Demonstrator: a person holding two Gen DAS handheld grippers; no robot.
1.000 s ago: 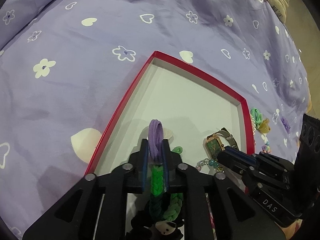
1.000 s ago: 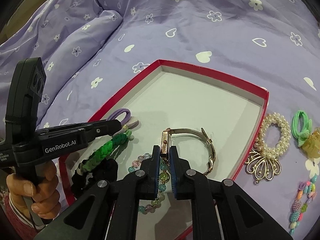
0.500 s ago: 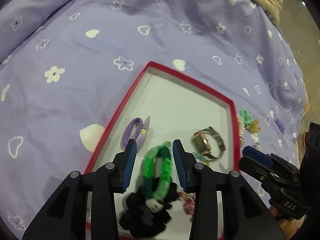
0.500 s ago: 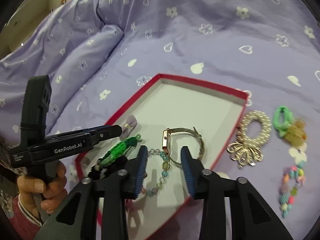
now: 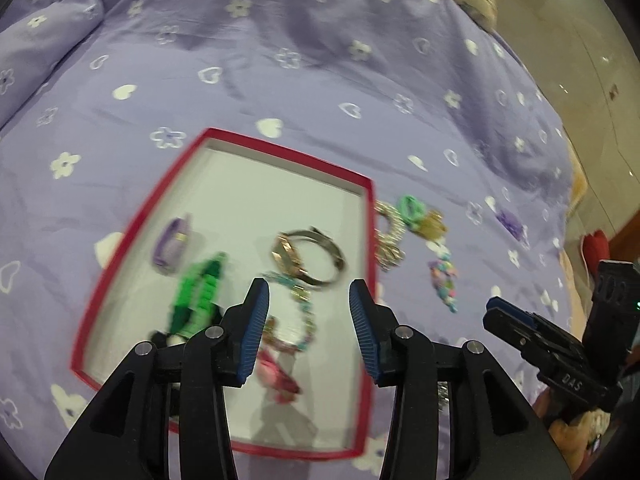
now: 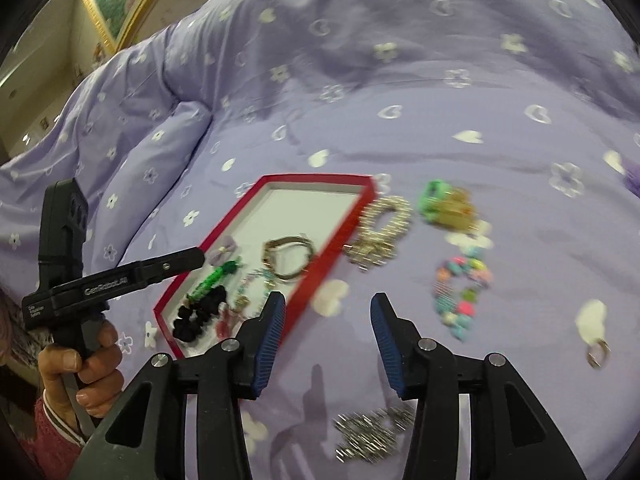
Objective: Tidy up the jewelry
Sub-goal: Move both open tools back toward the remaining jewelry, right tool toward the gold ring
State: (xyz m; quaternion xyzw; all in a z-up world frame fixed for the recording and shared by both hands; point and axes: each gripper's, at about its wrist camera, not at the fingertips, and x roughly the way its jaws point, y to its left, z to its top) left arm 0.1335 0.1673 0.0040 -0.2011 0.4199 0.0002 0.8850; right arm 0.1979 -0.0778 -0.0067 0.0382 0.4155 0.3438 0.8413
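A red-rimmed tray (image 5: 288, 152) with a white floor lies on the purple bedspread. In it lie a gold watch (image 5: 308, 256), a purple hair tie (image 5: 172, 244), a green braided bracelet (image 5: 196, 296), a bead bracelet (image 5: 304, 312) and a black scrunchie (image 6: 200, 316). My left gripper (image 5: 308, 286) hovers above the tray's near part, its jaws opening with nothing between them. My right gripper (image 6: 327, 298) hangs over the bedspread right of the tray (image 6: 320, 178), its jaws opening and empty too.
On the bedspread right of the tray lie a pearl bracelet (image 6: 380, 228), a green hair tie with a yellow charm (image 6: 436, 200), a colourful bead bracelet (image 6: 462, 292), a silver chain (image 6: 372, 432) and a small ring (image 6: 598, 352). A hand (image 6: 92, 364) holds the left gripper.
Both grippers let go, the left of the purple tie and green bracelet, the right of the watch. Both opened, rose and drew back; the right swung to the tray's right.
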